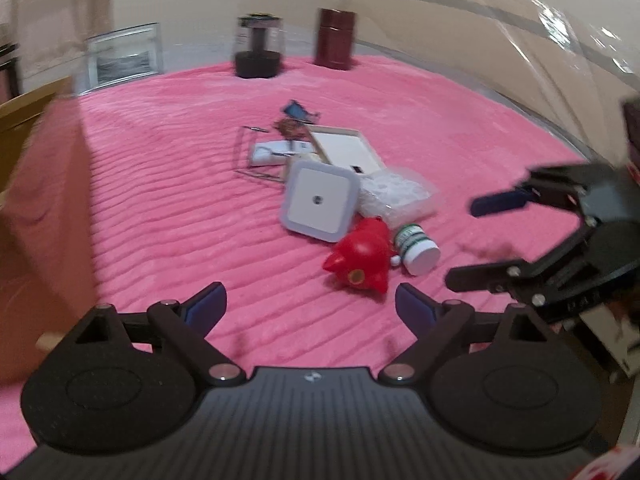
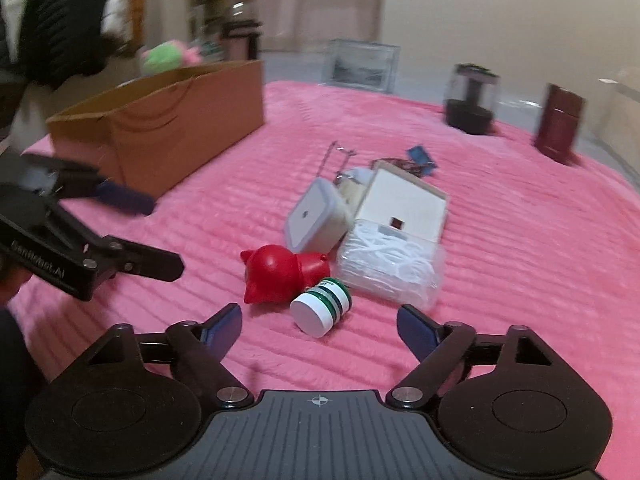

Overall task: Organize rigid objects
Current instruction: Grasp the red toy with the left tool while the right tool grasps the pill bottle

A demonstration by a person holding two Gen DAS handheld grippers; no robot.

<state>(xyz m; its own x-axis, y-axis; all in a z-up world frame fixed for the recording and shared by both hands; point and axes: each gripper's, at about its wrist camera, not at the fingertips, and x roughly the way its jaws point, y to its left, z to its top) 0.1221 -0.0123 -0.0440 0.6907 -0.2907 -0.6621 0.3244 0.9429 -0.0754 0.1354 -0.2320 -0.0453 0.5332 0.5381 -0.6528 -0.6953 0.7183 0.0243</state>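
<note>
While both the left gripper (image 1: 310,306) and right gripper (image 2: 320,330) are held apart and empty, the white-capped green pill bottle (image 2: 322,312), touching the glossy red plastic pig (image 2: 280,276) at ten o'clock, could be rolled away by a glancing pad.

Beige wall (image 1: 420,12), pale curtain (image 1: 56,4) (blurred)

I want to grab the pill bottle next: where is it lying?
The pill bottle lies on its side at the near edge of the pile, touching the red pig toy on its left, just ahead of the right gripper.
</note>
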